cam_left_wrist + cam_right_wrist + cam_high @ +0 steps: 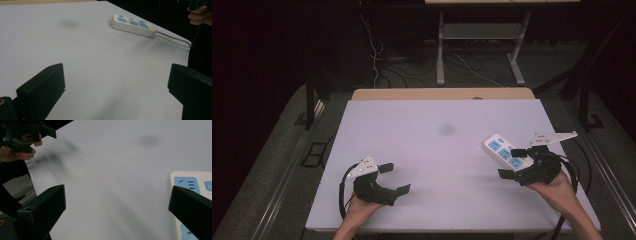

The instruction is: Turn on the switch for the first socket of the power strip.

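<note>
Both claws gape wide, holding nothing; right claw (pixel 513 162) nears the power strip (pixel 504 150) at right, left claw (pixel 394 177) lower left; seemingly nothing begun.

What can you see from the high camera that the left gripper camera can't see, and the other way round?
High view alone: both of the person's forearms, the left gripper and right gripper whole with jaws spread, the floor, and a stand with cables behind the table.

Left gripper view alone: the grey cord leaving the power strip and running off the table's edge.

Both: the white table, the dark smudge on it, and the white power strip with blue sockets.
</note>
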